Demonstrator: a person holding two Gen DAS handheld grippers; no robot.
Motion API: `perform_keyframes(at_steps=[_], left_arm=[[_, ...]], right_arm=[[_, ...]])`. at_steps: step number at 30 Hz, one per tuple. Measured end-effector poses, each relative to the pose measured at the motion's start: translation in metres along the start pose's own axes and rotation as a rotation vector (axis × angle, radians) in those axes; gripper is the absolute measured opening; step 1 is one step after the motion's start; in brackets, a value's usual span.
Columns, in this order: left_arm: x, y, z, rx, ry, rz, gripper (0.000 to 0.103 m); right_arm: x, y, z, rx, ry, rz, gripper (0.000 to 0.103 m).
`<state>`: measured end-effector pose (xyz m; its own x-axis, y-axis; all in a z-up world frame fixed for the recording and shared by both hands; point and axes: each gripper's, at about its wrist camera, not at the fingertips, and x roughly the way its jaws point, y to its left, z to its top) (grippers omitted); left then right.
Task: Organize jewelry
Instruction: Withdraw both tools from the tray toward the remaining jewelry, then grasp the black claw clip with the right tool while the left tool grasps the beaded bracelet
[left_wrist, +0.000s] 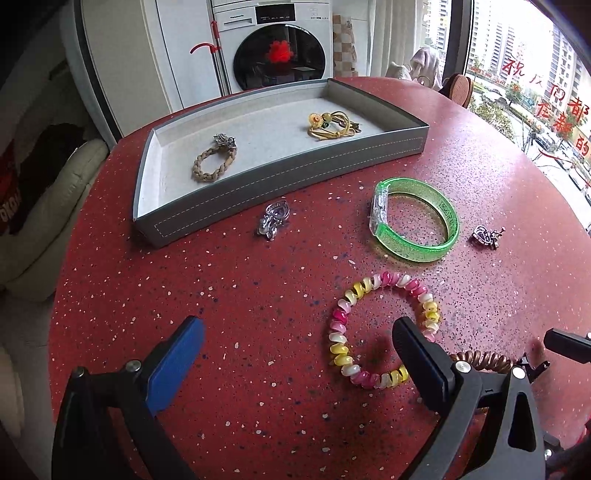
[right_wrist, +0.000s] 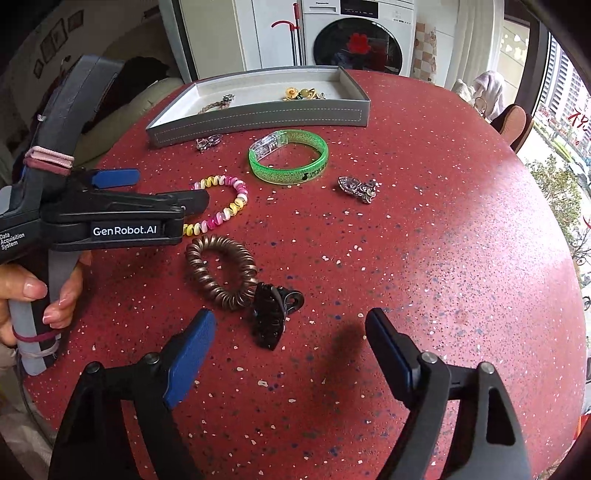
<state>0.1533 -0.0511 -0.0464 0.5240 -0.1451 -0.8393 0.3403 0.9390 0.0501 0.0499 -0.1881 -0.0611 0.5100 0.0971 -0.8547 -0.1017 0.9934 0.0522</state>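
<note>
Both tools gape released: left tool (left_wrist: 295, 354) beside the spiral bracelet (left_wrist: 384, 332), right tool (right_wrist: 291, 343) near the black clip (right_wrist: 273, 314) on the tabletop (right_wrist: 443, 258).

Both tools are black with blue finger pads (right_wrist: 190, 354) and silver screws; the left tool (right_wrist: 155, 188) reads "GenRobot.AI", gripped by a bare hand (right_wrist: 33, 295).
</note>
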Motion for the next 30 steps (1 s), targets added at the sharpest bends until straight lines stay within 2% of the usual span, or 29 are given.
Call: perform_keyframes(at_steps=[2, 4, 6, 11, 12, 14, 17, 18, 19, 21, 23, 30], left_arm=[[0.003, -0.001, 0.0, 0.005, 0.008, -0.002, 0.103], [0.002, -0.001, 0.0, 0.006, 0.002, -0.002, 0.102], [0.0, -0.004, -0.001, 0.022, -0.006, -0.009, 0.097], [-0.007, -0.019, -0.002, 0.103, -0.031, -0.006, 0.071], [-0.007, -0.022, -0.001, 0.118, -0.033, -0.003, 0.068], [-0.009, -0.026, -0.001, 0.135, -0.03, -0.017, 0.055], [-0.01, -0.029, -0.001, 0.146, -0.032, -0.016, 0.051], [-0.01, -0.03, -0.002, 0.15, -0.033, -0.022, 0.048], [-0.01, -0.03, -0.002, 0.151, -0.032, -0.032, 0.039], [-0.01, -0.032, -0.002, 0.154, -0.031, -0.031, 0.037], [-0.01, -0.032, -0.003, 0.16, -0.029, -0.034, 0.027], [-0.01, -0.02, -0.003, 0.102, -0.024, -0.052, 0.027]], right_arm=[[0.003, 0.001, 0.0, 0.004, 0.004, -0.007, 0.076], [0.004, 0.003, 0.001, 0.005, -0.002, -0.022, 0.073], [0.005, 0.004, 0.002, 0.002, -0.005, -0.03, 0.069], [0.004, 0.009, 0.003, -0.018, -0.013, -0.06, 0.048], [0.003, 0.009, 0.003, -0.019, -0.013, -0.058, 0.045], [0.003, 0.009, 0.004, -0.016, -0.013, -0.058, 0.037], [0.003, 0.009, 0.004, -0.014, -0.011, -0.058, 0.032], [0.003, 0.009, 0.005, -0.013, -0.01, -0.058, 0.031], [0.003, 0.009, 0.005, -0.01, -0.009, -0.059, 0.029], [0.003, 0.008, 0.005, 0.001, -0.008, -0.06, 0.026], [0.002, 0.006, 0.005, 0.012, -0.009, -0.065, 0.019], [-0.003, -0.005, 0.004, 0.072, -0.022, -0.032, 0.019]])
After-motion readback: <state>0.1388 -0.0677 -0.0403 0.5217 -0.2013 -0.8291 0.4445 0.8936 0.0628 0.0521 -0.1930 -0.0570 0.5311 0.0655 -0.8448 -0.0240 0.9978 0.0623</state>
